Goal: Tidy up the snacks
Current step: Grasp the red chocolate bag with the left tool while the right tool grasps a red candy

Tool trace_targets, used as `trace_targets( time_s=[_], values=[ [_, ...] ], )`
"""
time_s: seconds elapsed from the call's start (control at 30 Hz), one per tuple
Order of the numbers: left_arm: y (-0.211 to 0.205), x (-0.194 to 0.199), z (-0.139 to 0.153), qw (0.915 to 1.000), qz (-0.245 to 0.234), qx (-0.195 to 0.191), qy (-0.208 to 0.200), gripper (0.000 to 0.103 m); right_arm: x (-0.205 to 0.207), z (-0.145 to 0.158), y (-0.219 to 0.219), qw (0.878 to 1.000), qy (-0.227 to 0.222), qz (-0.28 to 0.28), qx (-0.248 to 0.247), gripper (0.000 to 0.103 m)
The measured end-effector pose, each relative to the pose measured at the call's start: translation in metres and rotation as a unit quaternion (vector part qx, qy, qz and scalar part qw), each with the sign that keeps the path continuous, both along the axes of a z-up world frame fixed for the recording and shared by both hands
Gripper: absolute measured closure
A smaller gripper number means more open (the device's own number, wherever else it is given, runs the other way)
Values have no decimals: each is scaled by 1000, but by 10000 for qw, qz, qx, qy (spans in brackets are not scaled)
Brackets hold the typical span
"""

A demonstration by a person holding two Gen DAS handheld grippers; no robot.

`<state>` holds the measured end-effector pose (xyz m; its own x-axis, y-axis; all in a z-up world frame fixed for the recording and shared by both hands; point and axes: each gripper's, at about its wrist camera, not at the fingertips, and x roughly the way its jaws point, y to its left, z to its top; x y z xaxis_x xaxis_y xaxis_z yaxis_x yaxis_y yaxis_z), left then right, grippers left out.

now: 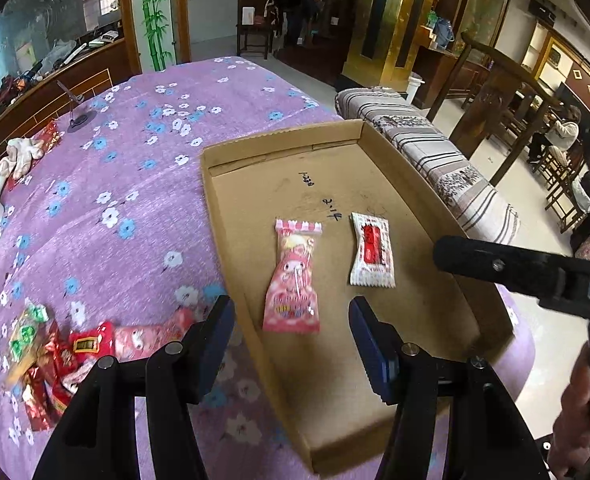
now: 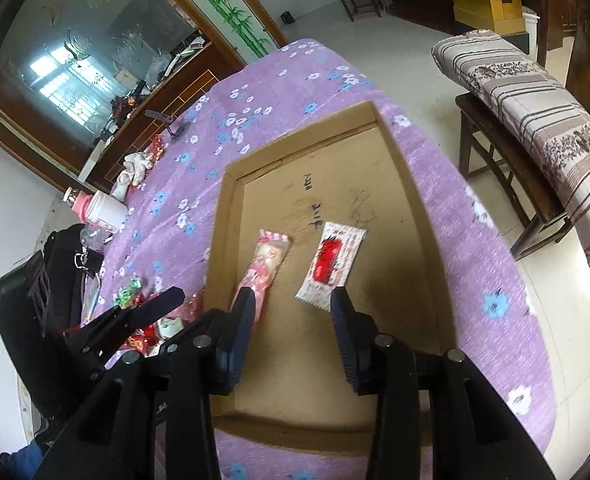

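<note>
Both empty: left gripper (image 1: 291,320) and right gripper (image 2: 291,312) spread wide over the cardboard tray (image 1: 471,280). Tray holds pink lollipop packet (image 1: 293,280) and, at its 3 o'clock, white-red candy packet (image 1: 372,255). Mid-sort, I'd say. Next: left swings to 9 o'clock for the loose snack pile (image 1: 67,352).

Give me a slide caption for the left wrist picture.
Open left hand-held gripper above a cardboard tray holding a pink snack and a white snack.
</note>
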<state>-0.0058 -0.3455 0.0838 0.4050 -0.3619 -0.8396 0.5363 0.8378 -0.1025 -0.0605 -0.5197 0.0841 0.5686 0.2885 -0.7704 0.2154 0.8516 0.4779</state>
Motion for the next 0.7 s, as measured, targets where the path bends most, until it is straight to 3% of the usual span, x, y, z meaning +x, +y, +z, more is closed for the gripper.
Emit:
trace_targets(
  time_s=[0.2, 0.4, 0.7],
  values=[
    [42, -18, 8, 9994, -107, -319, -24, 41, -7, 3, 24, 9999, 48, -149, -10, 65],
    [104, -27, 12, 9981, 41, -620, 44, 41, 4, 18, 83, 9997, 4, 122, -192, 65],
    [232, -23, -3, 9901, 1065, -861, 300, 40, 23, -2, 184, 9957, 432, 811, -101, 64]
  ],
)
